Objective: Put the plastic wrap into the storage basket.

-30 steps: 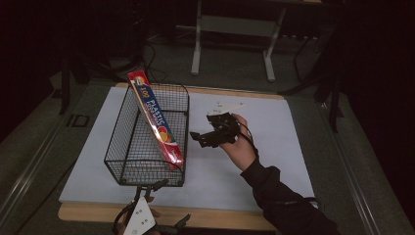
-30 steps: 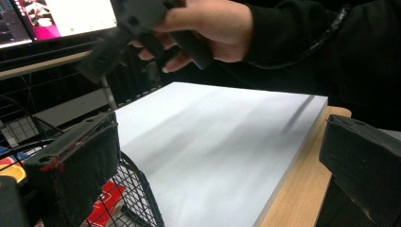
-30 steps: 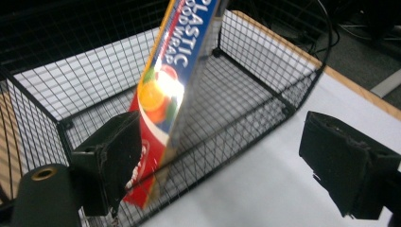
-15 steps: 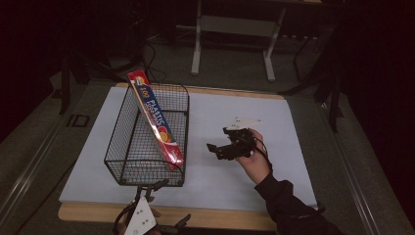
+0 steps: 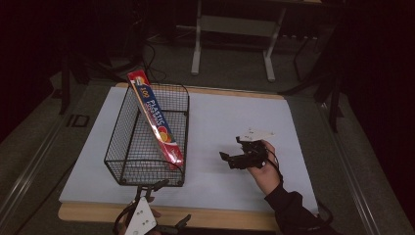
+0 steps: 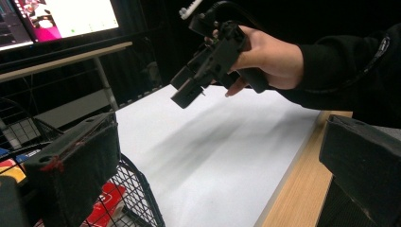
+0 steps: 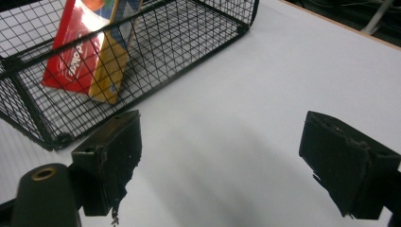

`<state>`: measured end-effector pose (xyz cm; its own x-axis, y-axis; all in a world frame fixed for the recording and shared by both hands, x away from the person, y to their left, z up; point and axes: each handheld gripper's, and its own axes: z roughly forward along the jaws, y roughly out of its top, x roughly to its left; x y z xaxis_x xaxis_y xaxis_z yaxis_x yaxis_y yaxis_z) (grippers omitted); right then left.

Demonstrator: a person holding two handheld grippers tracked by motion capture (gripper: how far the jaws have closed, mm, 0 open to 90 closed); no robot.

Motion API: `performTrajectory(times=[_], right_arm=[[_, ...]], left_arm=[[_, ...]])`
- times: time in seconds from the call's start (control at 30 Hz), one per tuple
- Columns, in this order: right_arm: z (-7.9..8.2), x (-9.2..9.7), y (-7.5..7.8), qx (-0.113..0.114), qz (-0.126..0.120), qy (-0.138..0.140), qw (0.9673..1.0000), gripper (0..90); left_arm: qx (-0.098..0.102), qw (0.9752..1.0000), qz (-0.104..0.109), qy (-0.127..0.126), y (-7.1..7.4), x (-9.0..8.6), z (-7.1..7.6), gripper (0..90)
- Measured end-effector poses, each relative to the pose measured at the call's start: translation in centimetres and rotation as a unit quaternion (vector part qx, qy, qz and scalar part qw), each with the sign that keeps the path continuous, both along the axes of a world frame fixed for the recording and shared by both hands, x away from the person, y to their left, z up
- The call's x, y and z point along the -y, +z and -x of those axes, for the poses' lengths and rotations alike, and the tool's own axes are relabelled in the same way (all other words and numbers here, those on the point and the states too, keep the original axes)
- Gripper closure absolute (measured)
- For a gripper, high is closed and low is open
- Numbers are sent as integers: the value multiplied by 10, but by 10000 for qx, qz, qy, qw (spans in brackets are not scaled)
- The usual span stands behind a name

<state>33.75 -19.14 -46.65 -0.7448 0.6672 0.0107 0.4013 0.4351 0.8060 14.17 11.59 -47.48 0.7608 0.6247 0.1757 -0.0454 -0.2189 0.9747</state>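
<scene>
Box (image 5: 155, 123) already leaning in basket (image 5: 128, 170), right gripper (image 5: 231, 157) wide, empty, over table (image 5: 220, 122); likely placing finished, next: park clear

"100" and "PLASTIC" on the box (image 5: 155, 119) in basket (image 5: 128, 166)

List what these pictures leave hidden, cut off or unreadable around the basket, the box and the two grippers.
- Box: its low end, high view, sits behind the basket mesh; small print too tiny to read.
- Same box, right gripper view: top cut off by the frame's upper edge.
- Left gripper: high view, its body is cut off by the bottom edge.
- Right gripper: high view, too small and dark to judge the gap between its jaws.
</scene>
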Motion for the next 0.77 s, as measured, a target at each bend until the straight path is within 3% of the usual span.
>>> performTrajectory(times=[0.23,0.37,0.6,0.77], right_arm=[[3,11,-13,-32,77,-88,9999,138],[8,17,-23,81,33,-197,9998,138],[11,12,-23,277,-16,-127,9995,138],[10,12,-28,246,103,-110,9996,141]], left_arm=[[8,10000,-9,-4,0,0,1,1],[-11,10000,-4,-11,0,0,0,1],[-27,10000,-30,-42,-1,1,0,1],[-56,10000,-28,-56,-2,2,1,1]])
